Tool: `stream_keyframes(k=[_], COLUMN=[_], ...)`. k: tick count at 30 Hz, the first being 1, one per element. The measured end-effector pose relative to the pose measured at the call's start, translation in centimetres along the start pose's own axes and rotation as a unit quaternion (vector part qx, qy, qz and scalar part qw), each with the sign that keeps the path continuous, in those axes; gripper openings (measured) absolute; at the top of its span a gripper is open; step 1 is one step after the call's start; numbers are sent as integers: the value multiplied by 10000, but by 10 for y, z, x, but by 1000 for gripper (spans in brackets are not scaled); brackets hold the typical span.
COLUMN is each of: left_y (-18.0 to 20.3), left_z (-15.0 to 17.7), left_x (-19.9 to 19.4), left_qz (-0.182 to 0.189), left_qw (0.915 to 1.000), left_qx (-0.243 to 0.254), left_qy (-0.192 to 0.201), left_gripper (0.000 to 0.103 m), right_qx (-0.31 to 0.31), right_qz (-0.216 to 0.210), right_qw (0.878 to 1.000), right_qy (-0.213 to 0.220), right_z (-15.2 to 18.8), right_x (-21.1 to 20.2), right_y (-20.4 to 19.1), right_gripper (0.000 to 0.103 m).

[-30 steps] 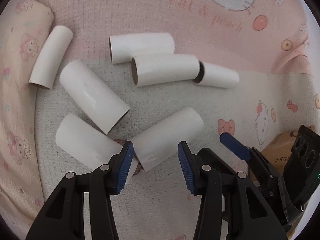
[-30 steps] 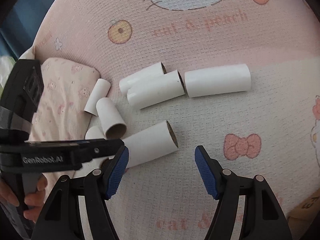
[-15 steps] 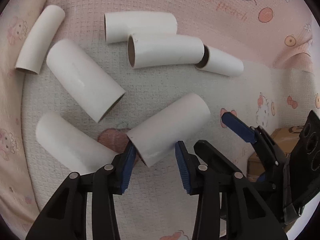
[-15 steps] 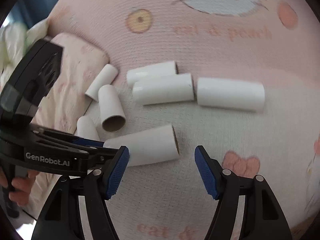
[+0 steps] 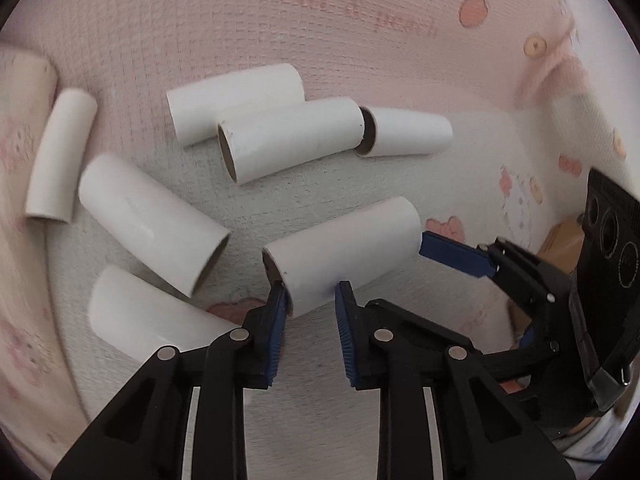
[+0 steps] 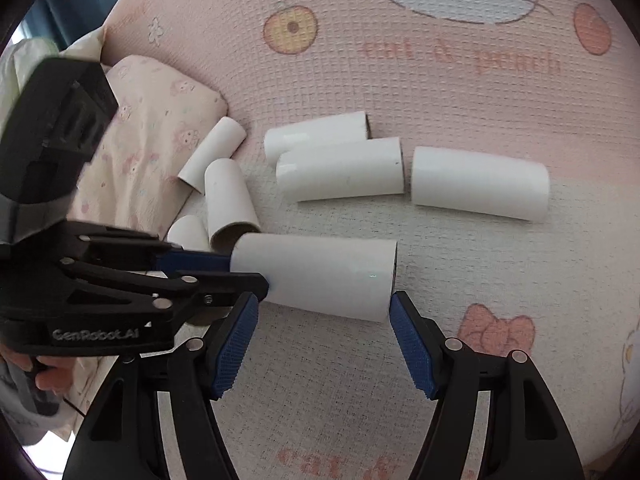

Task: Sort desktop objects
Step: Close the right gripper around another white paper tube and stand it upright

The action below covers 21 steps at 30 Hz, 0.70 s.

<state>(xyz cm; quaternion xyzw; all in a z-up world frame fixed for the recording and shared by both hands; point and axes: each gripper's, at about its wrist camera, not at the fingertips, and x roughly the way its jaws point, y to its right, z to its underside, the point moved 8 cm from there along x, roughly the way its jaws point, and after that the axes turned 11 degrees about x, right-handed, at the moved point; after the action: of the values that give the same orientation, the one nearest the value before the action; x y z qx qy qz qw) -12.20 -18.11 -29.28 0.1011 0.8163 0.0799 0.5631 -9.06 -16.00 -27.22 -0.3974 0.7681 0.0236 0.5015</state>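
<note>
Tube in hand: white cardboard tube (image 5: 344, 252) lying on the mat (image 5: 280, 28), at the 6 o'clock edge of the scatter, nearest both grippers.
Tube axis: long axis runs from about 8 o'clock to 2 o'clock in the left wrist view; open brown-lined end faces 8 o'clock. In the right wrist view the same tube (image 6: 316, 276) lies nearly level, 9 to 3 o'clock.
Left gripper (image 5: 311, 304): jaws closing across the tube's near end; both blue pads sit at its wall, one each side. Judged to be taking hold across the width, the only way a round tube fits the jaws.
Right gripper (image 6: 322, 316): jaws spread wide and clasping nothing; one pad close to the tube's far end, the other by the left gripper. Judged to be standing ready to steady or receive the tube.
Other tubes: two (image 5: 148, 220) (image 5: 152, 320) at 9 o'clock of the held tube, slanting; one (image 5: 60, 156) further out by a pillow (image 6: 136, 152).
Aligned group: three tubes (image 5: 236, 104) (image 5: 292, 138) (image 5: 408, 132) at 12 o'clock, roughly parallel, two end to end. Judged to be the sorted row.
Risk: thin card may crush under a hard pinch.
Person: fingers (image 6: 52, 376) seen on the left gripper's handle.
</note>
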Motion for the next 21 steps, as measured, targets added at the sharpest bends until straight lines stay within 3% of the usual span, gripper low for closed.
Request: stream_keyframes(k=[5, 8, 13, 18, 21], left_y=[7, 17, 31, 35, 42], left_z=[0, 2, 9, 15, 18], left_x=[-6, -10, -7, -7, -7], left_qz=[262, 243, 83, 467, 508], left_qw=[9995, 9995, 9994, 9972, 9970], left_qx=[-138, -19, -166, -503, -487], left_qy=[126, 198, 302, 286, 337], left_gripper=[27, 28, 38, 39, 39], right_qx=[298, 303, 514, 54, 7], right_qz=[42, 280, 603, 998, 968], right_qw=[9995, 9991, 9959, 9931, 9934], right_qy=[-54, -19, -426, -608, -614], right_z=[5, 13, 29, 45, 55], right_x=[-10, -21, -34, -50, -62], right_y=[7, 7, 1, -11, -17], right_gripper=[66, 66, 61, 60, 60])
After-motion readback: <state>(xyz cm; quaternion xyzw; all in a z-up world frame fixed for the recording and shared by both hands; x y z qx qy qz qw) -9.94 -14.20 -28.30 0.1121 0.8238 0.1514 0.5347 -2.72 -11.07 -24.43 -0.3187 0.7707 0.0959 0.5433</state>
